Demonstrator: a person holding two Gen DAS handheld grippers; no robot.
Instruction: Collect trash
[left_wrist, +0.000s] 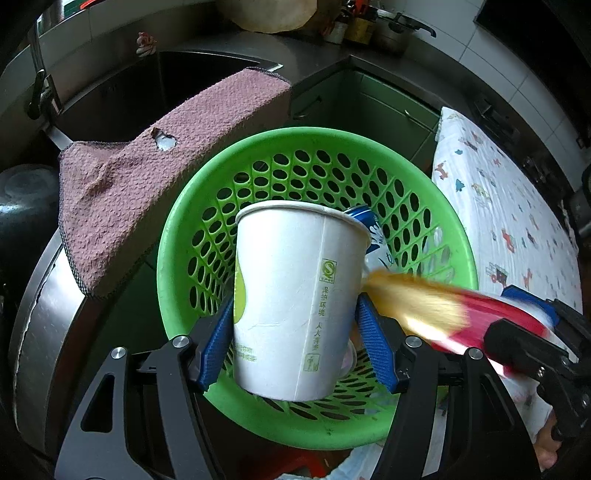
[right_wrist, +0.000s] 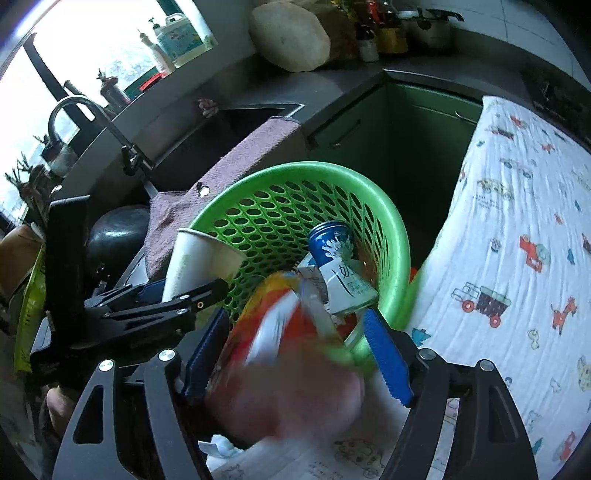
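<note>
A green perforated basket (left_wrist: 314, 137) (right_wrist: 295, 170) sits below both grippers. My left gripper (left_wrist: 295, 306) (right_wrist: 184, 295) is shut on a white paper cup (left_wrist: 295, 295) (right_wrist: 199, 258) with green print, held tilted over the basket. A blurred red and orange snack packet (right_wrist: 280, 332) (left_wrist: 417, 306) lies between the fingers of my right gripper (right_wrist: 295, 317) (left_wrist: 517, 317). Its right pad (right_wrist: 388, 354) stands clear of the packet, whose tip points into the basket. A blue and white drink can (right_wrist: 332, 240) (left_wrist: 364, 214) and a crumpled carton (right_wrist: 347, 288) lie inside the basket.
A mauve towel (left_wrist: 147, 166) hangs over the sink (left_wrist: 147, 85) edge, left of the basket. A white cloth with printed animals and trucks (left_wrist: 498, 203) covers the surface on the right. A faucet (right_wrist: 74, 110) and a dark pot (right_wrist: 114, 236) stand at left.
</note>
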